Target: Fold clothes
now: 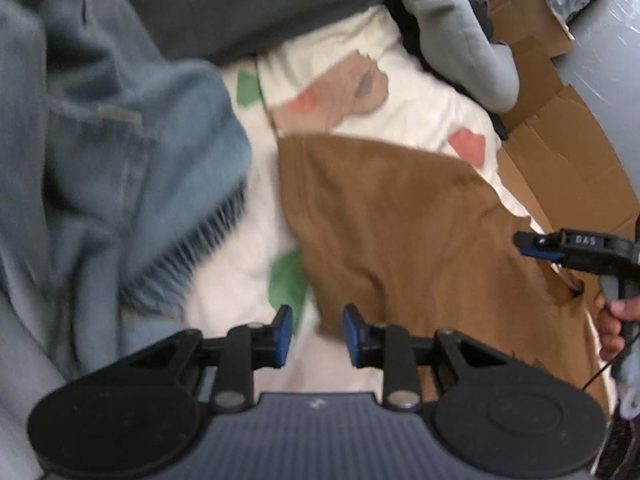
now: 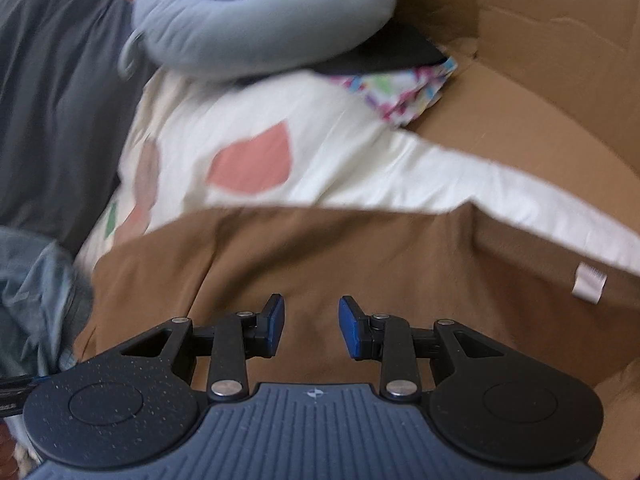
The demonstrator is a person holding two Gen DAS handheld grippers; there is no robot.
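The left gripper [image 1: 316, 334] is seen with its blue pads parted and nothing between them; it hangs over the white patterned bedsheet [image 1: 404, 92], at the seam where the brown garment [image 1: 404, 232] meets bare sheet. The right gripper [image 2: 311, 326] is likewise part open and empty, its jaws poised directly above the brown garment [image 2: 320, 260] without visible contact. In the left wrist view the right gripper [image 1: 536, 246] is noted at the garment's right edge, held by a hand [image 1: 610, 320]. The garment is recorded as lying flat across the sheet, its long axis judged to run from the near edge toward the far one, with its far hem straight. The right gripper is judged the nearer to the cloth; the left would need a short shift to its right to reach the near left corner. A pair of blue jeans [image 1: 120, 168] is heaped at the sheet's left edge, beside the garment. A grey neck pillow [image 2: 256, 12] rests at the far edge, and flattened cardboard [image 2: 520, 120] borders the right. Blur prevents finer reading of the folds.
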